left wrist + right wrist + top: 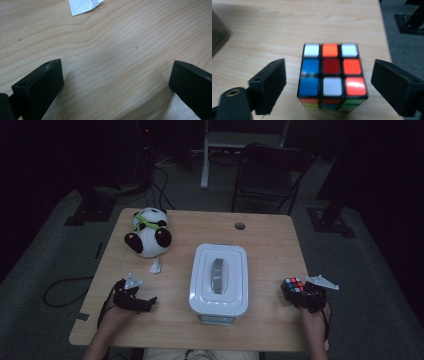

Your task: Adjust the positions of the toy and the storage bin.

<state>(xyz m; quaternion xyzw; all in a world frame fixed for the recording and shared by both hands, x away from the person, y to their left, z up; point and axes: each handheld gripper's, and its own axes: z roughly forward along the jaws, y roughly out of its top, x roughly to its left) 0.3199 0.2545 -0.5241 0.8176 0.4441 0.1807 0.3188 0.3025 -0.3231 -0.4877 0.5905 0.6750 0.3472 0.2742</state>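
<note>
A colour-scrambled puzzle cube [293, 285] [333, 72] stands on the wooden table [265, 235] near its right edge. My right gripper [301, 293] [330, 72] has a jaw on either side of it, with a gap of bare wood showing between each pad and the cube, so it is open. At the front left my left gripper [148, 301] [116, 75] lies low over bare tabletop, open, with nothing between its jaws.
A white lidded box [219, 277] with a grey handle sits mid-table between the hands. A panda plush [148, 232] lies at the back left, a paper scrap [156, 265] [82, 6] just in front of it. A dark chair [270, 170] stands beyond the table.
</note>
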